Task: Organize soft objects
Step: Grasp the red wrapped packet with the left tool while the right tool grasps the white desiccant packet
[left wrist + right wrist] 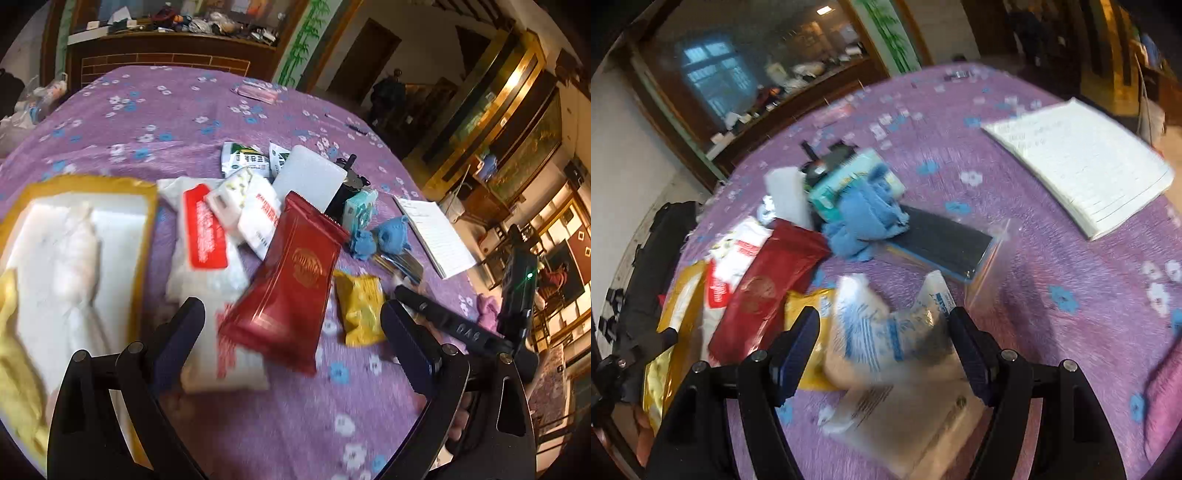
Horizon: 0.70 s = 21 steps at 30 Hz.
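Soft packets lie heaped on the purple flowered cloth (155, 107), and I take the red foil pouch (291, 280) as my landmark; it sits between my left gripper's (291, 332) wide-spread tongs, untouched. Just right of it lies a crinkly yellow sachet (360, 310); left of it, a white pack with a red label (205, 236). My right gripper (882, 343) also stands wide, straddling a clear, blue-printed plastic bag (882, 332), grip not closed. I'd judge slick film may slip or drag neighbours; both views are blurred.
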Available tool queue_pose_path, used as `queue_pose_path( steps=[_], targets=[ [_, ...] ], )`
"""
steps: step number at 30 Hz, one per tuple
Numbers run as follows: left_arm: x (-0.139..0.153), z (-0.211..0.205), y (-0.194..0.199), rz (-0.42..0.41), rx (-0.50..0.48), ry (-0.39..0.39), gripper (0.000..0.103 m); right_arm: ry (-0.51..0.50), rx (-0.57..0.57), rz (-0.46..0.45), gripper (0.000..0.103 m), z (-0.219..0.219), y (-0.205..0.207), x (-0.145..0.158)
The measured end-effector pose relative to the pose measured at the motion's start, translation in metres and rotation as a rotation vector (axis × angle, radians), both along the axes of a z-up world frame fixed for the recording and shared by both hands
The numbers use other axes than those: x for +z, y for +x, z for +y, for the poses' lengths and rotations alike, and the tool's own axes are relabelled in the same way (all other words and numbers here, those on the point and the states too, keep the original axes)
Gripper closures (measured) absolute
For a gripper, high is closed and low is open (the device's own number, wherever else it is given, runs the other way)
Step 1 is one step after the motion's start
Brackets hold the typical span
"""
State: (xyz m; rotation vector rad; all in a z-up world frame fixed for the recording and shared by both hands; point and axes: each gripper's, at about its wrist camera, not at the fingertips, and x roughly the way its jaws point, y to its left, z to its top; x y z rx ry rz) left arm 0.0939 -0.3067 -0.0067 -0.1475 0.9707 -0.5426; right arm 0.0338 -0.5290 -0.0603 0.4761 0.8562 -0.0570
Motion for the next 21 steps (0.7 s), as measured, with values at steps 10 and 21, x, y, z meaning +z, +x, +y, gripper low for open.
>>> queue_pose_path(
  steps=[10, 21],
  targets=[
    [-0.046, -0.051, 0.048, 0.095, -0.081, 0.147, 0.020, -0.030, 0.142, -0.004, 0.030, 0.025, -0.036, 0.008],
    [-0.047, -0.019, 0.007, 0.145, -0.079, 0.117, 0.062, -0.070, 0.238, -0.009, 0.031, 0.012, 0.011, -0.001]
  ],
)
